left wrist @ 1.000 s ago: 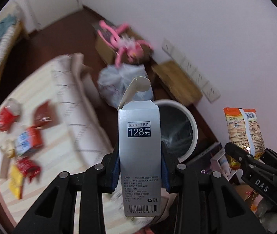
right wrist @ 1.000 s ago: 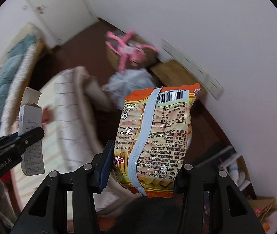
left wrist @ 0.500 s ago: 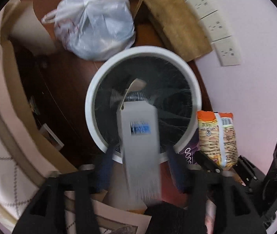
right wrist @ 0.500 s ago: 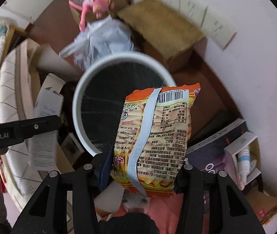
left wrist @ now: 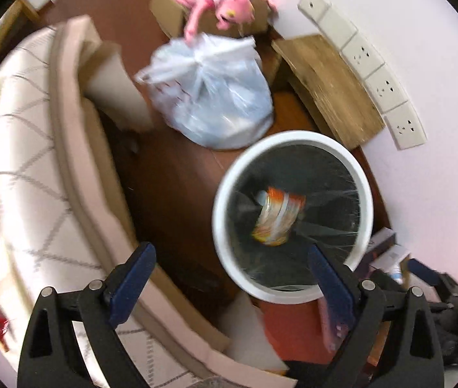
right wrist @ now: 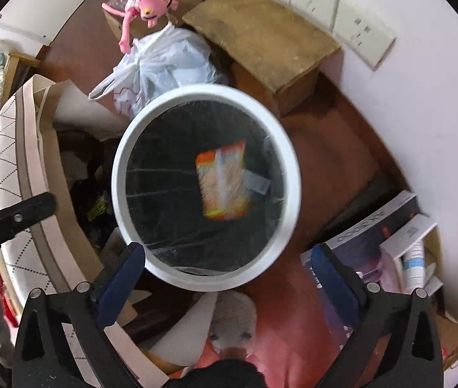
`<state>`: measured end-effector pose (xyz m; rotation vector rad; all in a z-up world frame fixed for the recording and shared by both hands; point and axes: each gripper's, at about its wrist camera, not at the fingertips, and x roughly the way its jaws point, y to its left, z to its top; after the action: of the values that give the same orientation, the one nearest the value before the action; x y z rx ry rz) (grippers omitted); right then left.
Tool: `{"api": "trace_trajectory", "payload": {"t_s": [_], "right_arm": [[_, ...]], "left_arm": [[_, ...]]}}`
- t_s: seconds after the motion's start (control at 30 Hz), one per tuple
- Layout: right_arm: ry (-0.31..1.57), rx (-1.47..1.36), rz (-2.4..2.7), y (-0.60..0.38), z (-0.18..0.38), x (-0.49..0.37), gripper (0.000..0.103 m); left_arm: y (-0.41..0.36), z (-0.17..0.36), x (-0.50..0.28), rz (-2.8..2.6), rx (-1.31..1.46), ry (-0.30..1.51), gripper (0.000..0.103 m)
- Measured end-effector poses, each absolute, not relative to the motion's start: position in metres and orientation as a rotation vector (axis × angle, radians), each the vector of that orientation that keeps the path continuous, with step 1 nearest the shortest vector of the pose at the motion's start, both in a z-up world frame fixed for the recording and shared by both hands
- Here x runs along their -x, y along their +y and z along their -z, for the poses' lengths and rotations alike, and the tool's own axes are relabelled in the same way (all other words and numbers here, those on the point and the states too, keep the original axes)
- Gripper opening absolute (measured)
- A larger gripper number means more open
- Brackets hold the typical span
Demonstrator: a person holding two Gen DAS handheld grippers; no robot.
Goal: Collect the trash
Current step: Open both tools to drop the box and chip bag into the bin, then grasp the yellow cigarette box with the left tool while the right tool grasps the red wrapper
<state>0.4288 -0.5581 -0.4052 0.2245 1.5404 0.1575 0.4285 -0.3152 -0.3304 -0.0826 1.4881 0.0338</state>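
A round white trash bin (left wrist: 225,194) with a black liner stands on the floor by the wall; it also shows in the right wrist view (right wrist: 119,174). An orange snack bag (left wrist: 275,218) lies blurred inside the bin, and shows in the right wrist view (right wrist: 224,182) too. A grey box end (right wrist: 259,185) peeks out beside it. My left gripper (left wrist: 230,281) is open and empty above the bin's near rim. My right gripper (right wrist: 227,278) is open and empty over the bin's near edge.
A tied clear plastic bag (left wrist: 216,97) sits behind the bin, with a pink plush toy (left wrist: 222,9) on a cardboard box and a wooden board (left wrist: 329,87) against the wall. A bed edge (left wrist: 77,161) runs along the left. Books and boxes (right wrist: 387,236) lie right of the bin.
Both grippers have opened. The grey box and the orange snack bag have dropped out of them into the bin. The left gripper has swung a little left of the bin.
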Motion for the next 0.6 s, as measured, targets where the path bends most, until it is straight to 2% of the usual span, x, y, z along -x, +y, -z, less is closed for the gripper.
{"api": "trace_trajectory", "payload": {"t_s": [0.6], "right_arm": [[1.343,-0.104,-0.123,-0.553,0.283,-0.354,0.103]], "left_arm": [[-0.315,0.23,-0.342,-0.038,0.017,1.264,0.096]]}}
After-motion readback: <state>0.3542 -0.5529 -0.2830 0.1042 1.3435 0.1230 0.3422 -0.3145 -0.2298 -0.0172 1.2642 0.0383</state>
